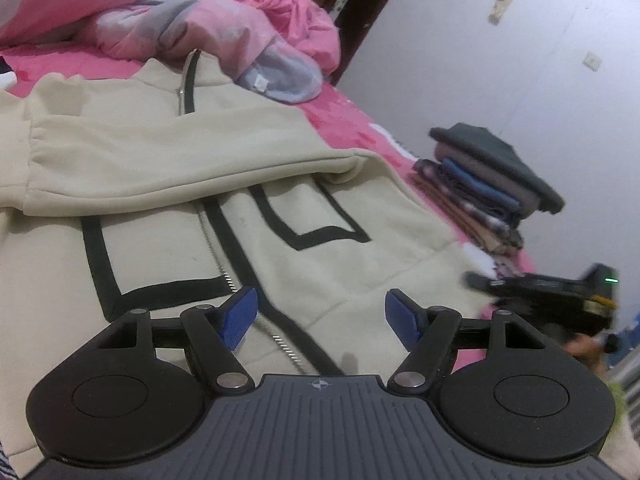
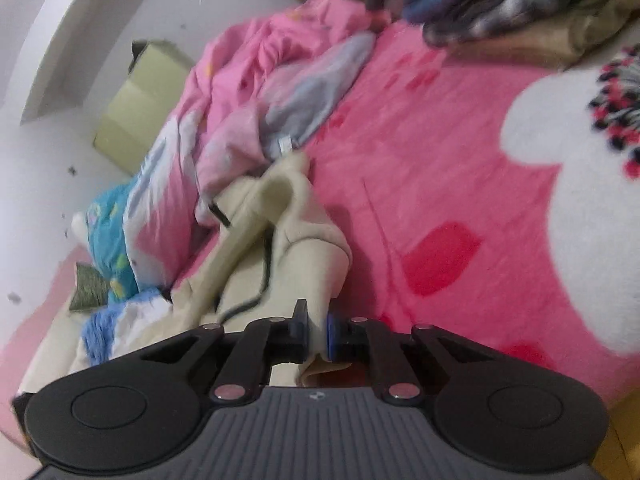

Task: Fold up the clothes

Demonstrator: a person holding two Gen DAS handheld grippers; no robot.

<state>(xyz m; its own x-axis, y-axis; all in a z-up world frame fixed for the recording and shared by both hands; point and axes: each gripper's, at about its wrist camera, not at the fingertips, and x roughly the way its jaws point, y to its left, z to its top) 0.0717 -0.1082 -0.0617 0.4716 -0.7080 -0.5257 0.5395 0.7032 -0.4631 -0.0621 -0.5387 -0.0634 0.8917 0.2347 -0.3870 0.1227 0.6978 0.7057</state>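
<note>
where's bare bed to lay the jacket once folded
Free: the pink blanket between the cream jacket and the folded stack. Crowded: the far end, heaped with the pink quilt. The right gripper holds a jacket edge.

Even, soft indoor light; fisheye-bent edges; motion blur, worst at borders.

The left black two-finger gripper with blue ribbed pads (image 1: pixel 320 316) is built of black linkage bars pinned with round silver rivets. Two flat black discs flank a grey ribbed housing marked with a small crosshair. The right black gripper of the same build (image 2: pixel 318 334) is fitted with identical bars, rivets, discs and a grey ribbed housing.
</note>
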